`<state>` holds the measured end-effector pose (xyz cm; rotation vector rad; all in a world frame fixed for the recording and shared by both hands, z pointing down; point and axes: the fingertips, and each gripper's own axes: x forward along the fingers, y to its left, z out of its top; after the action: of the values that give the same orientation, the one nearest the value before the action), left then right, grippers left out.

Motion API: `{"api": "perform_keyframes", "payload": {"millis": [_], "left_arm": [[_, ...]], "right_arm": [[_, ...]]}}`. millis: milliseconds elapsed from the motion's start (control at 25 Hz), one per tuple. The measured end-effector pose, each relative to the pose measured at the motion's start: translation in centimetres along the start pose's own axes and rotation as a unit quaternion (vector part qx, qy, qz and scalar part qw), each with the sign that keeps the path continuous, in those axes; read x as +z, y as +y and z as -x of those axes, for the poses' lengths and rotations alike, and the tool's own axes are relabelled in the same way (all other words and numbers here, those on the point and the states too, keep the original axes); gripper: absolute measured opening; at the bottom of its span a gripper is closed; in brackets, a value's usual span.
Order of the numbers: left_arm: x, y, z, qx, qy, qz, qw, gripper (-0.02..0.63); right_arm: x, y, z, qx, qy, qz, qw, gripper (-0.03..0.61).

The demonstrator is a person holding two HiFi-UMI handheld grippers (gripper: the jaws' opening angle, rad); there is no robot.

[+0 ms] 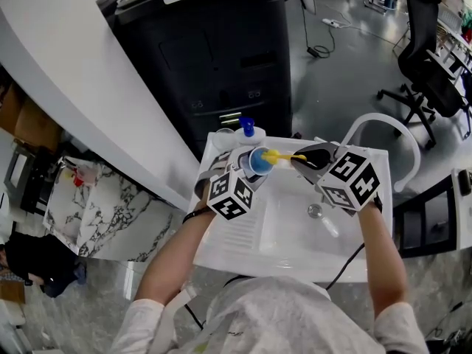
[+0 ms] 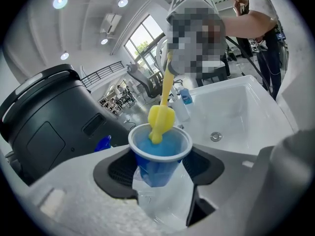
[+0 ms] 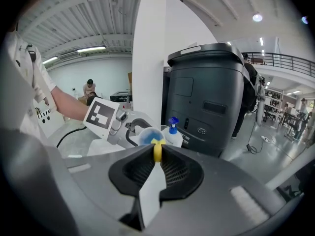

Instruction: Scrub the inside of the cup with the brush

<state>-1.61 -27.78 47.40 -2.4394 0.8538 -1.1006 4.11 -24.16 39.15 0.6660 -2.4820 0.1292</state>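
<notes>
At frame centre my left claw pinches the blue cup; my right claw pinches the yellow brush (head in the cup).

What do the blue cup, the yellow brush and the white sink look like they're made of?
Cup: probably thin plastic or coated paper; smooth blue wall, white rolled rim.
Brush: likely plastic; uniform glossy yellow, the head's material unclear.
Sink: ceramic or moulded plastic; glossy white with soft reflections, shiny metal drain.

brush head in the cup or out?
Partly in: the yellow brush tip dips past the blue cup rim; most of the head sits above it.
</notes>
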Motion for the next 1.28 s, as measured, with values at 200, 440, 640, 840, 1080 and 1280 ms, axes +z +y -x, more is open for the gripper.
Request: {"api": "perform_keyframes", "payload": {"millis": [200, 440, 640, 840, 1080, 1280], "left_arm": [[-0.3, 1.1, 0.2, 0.01, 0.004, 0.007, 0.9999, 0.288], [-0.8, 1.1, 0.0, 0.01, 0.009, 0.019, 0.9997, 0.29], [-0.8, 0.8, -0.3, 0.005, 0.011, 0.019, 0.9997, 0.288], [-1.0, 0.2, -0.3, -0.002, 0.013, 0.017, 0.9998, 0.288], [-0.6, -1.0, -0.6, -0.015, 0.014, -0.002, 0.9998, 0.288], [-0.2, -1.4, -0.7, -0.017, 0.01, -0.012, 0.9997, 0.289]], "right_arm": [[-0.3, 0.8, -0.6, 0.009, 0.002, -0.004, 1.0, 0.036], [-0.2, 2.2, -1.0, 0.026, -0.004, -0.008, 1.0, 0.037], [0.4, 3.2, -1.4, 0.037, -0.008, -0.003, 0.999, 0.037], [0.7, 3.5, -1.5, 0.038, -0.008, 0.001, 0.999, 0.037], [1.1, 3.1, -1.3, 0.033, -0.016, -0.004, 0.999, 0.037], [1.3, 2.2, -0.7, 0.019, -0.025, -0.012, 0.999, 0.037]]}}
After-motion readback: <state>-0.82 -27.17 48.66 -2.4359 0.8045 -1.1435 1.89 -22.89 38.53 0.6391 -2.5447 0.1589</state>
